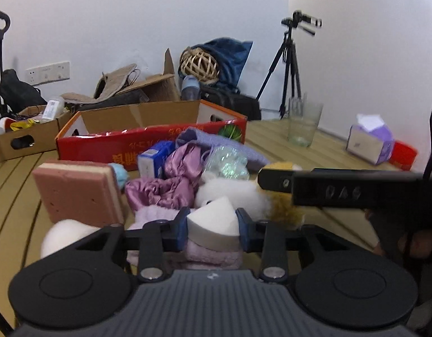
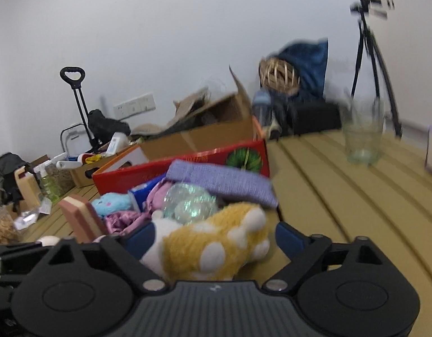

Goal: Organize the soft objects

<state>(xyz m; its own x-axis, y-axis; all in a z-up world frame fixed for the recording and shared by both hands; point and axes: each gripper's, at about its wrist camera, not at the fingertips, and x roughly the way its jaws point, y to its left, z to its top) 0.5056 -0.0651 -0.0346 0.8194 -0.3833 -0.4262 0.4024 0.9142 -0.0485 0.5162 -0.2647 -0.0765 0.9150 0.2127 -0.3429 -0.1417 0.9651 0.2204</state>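
Left gripper [image 1: 213,226] at lower centre, blue pads [image 1: 181,229] closed on a white wedge sponge [image 1: 213,219], pale pink fluffy cloth [image 1: 213,255] beneath. Pink sponge block [image 1: 78,191] standing at centre left, beside crumpled purple satin fabric [image 1: 171,181]. Red cardboard box [image 1: 148,146] behind the pile, lavender towel [image 1: 224,146] draped against its front. White and yellow plush toy [image 1: 244,196] right of centre, partly behind the right gripper [image 1: 342,189] crossing from the right edge; jaw state unclear. Clear glass [image 1: 303,125] and tissue pack [image 1: 369,140] on the wooden table [image 1: 314,157], upper right.

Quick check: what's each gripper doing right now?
Left gripper: shut on the white sponge wedge.
Right gripper: open around the yellow plush toy.
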